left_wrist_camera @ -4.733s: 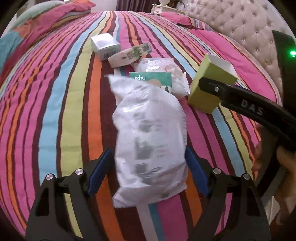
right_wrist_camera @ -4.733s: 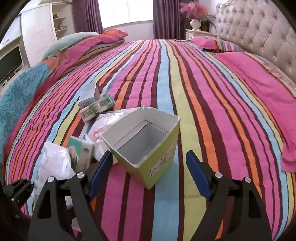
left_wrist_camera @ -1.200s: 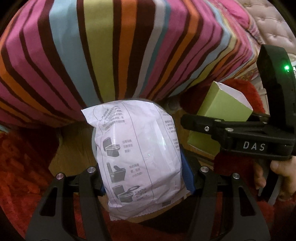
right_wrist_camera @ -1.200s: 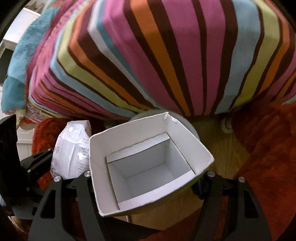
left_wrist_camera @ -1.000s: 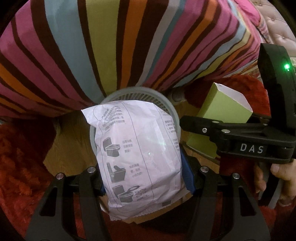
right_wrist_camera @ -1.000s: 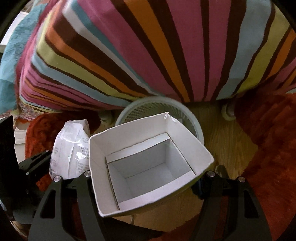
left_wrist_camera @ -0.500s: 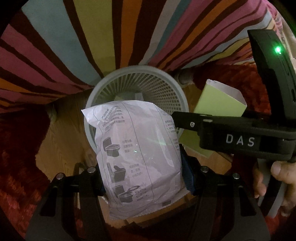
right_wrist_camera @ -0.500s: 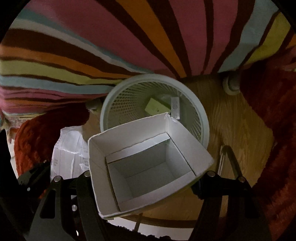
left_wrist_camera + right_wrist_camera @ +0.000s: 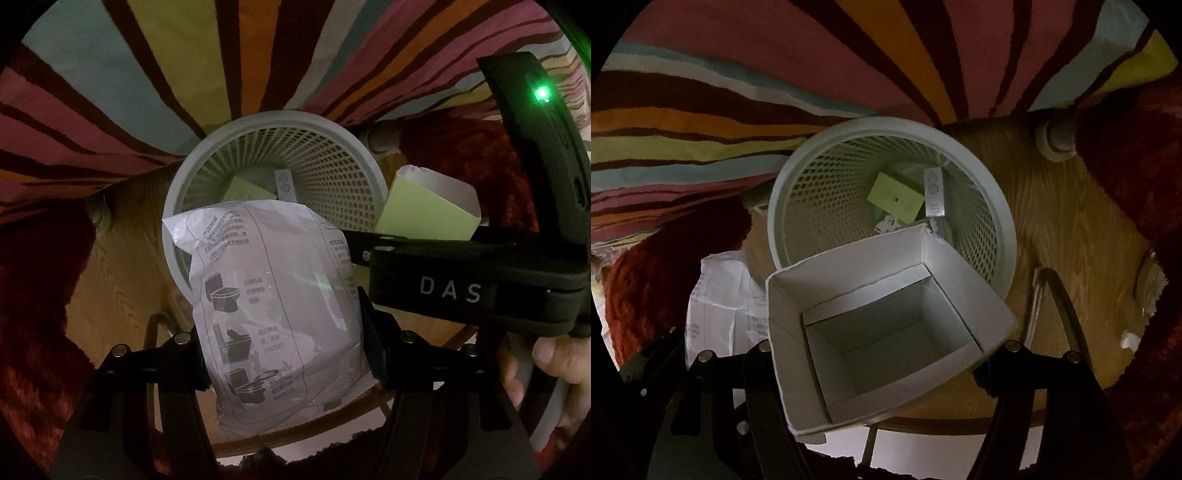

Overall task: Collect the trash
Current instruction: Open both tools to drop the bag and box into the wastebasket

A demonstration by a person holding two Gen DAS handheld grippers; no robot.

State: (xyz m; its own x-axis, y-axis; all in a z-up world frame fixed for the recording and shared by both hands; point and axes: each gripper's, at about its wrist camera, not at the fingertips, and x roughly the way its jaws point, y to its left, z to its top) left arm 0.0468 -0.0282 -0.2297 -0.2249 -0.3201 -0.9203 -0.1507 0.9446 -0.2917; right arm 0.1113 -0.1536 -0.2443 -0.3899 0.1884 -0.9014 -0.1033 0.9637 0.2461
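Note:
My left gripper (image 9: 284, 354) is shut on a white printed plastic packet (image 9: 273, 310), which hangs over the near rim of a grey mesh waste basket (image 9: 332, 122). My right gripper (image 9: 882, 354) is shut on an open green carton with a white inside (image 9: 886, 325), held just above the near edge of the same waste basket (image 9: 1001, 206). In the left wrist view the green carton (image 9: 428, 210) and the other gripper's black body show at the right. The white packet (image 9: 716, 291) appears at the left of the right wrist view. A green card (image 9: 897, 197) and a white strip (image 9: 934, 192) lie in the basket.
The striped bedspread (image 9: 184, 55) hangs down just behind the basket. Wooden floor (image 9: 1078, 221) surrounds the basket, with red shaggy rug (image 9: 653, 258) on both sides. A person's hand (image 9: 546, 362) holds the right gripper's handle. A round bed foot (image 9: 1056, 142) stands at the right.
Both grippers have sunk and tipped downward beside the bed. The waste basket has come fully into view beneath the packet and the carton; both grips are unchanged.

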